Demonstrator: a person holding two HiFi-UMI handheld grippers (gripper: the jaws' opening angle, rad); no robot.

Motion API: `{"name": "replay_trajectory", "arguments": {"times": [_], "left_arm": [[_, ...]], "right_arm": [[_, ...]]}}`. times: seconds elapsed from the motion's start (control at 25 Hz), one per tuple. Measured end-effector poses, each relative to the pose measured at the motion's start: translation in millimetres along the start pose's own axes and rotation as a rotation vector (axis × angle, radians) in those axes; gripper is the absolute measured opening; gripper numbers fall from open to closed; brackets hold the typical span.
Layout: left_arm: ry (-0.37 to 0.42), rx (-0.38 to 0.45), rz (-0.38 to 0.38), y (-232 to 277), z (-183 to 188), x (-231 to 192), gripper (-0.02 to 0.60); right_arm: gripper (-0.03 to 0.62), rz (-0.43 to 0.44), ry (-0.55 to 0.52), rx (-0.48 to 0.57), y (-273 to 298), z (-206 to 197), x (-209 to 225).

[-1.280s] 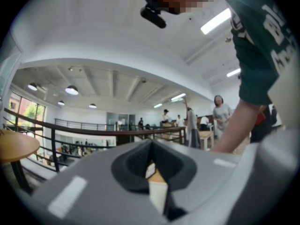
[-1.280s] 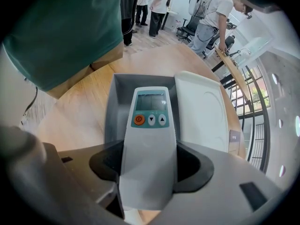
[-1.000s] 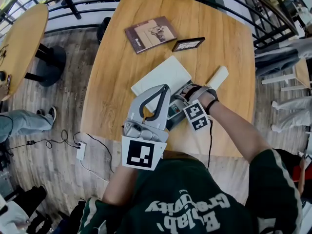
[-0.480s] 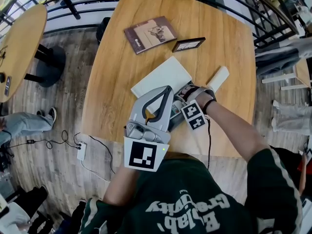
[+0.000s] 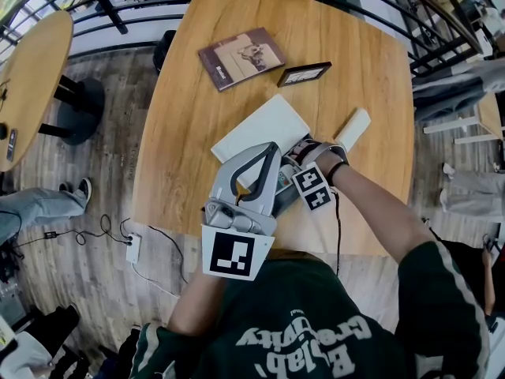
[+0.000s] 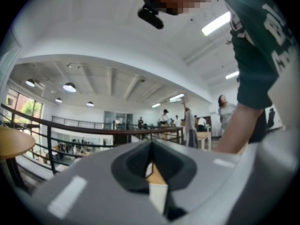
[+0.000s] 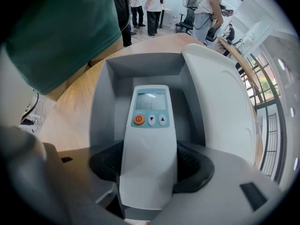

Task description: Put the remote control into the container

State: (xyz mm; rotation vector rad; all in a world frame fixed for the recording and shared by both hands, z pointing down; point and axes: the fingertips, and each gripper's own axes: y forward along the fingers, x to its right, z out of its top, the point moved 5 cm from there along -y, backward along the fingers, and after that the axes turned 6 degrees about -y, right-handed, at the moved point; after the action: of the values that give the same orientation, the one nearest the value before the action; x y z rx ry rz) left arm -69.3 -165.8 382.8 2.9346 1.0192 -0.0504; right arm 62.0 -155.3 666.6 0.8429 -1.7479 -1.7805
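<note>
Clamping the lower half of the white plastic remote control between its pads, the right gripper holds it screen-end forward over the open grey rectangular container. I would lower it level, clear of the walls, and let go only once it rests on the floor. The left gripper is closed on nothing. The remote shows an orange power button and two arrow keys, with no legible brand. Print on the far brown booklet is too small to read.

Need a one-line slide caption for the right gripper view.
Right gripper clamps the white remote control, its display end pointing into the open grey container, white lid alongside.
</note>
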Motion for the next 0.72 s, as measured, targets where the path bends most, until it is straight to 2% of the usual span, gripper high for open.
{"name": "replay_trajectory", "arguments": {"times": [0.24, 0.44, 0.72], "left_arm": [[-0.007, -0.012, 0.008, 1.9, -3.1, -4.8, 0.002], [-0.008, -0.011, 0.005, 2.6, -3.4, -6.3, 0.002], [-0.012, -0.015, 0.007, 2.3, -5.4, -4.8, 0.002]], "right_arm": [[0.296, 0.009, 0.003, -0.004, 0.5, -0.9, 1.2], [0.304, 0.062, 0.045, 0.014, 1.1, 2.1, -1.0], [0.309, 0.047, 0.045, 0.029, 2.4, 5.0, -2.4]]}}
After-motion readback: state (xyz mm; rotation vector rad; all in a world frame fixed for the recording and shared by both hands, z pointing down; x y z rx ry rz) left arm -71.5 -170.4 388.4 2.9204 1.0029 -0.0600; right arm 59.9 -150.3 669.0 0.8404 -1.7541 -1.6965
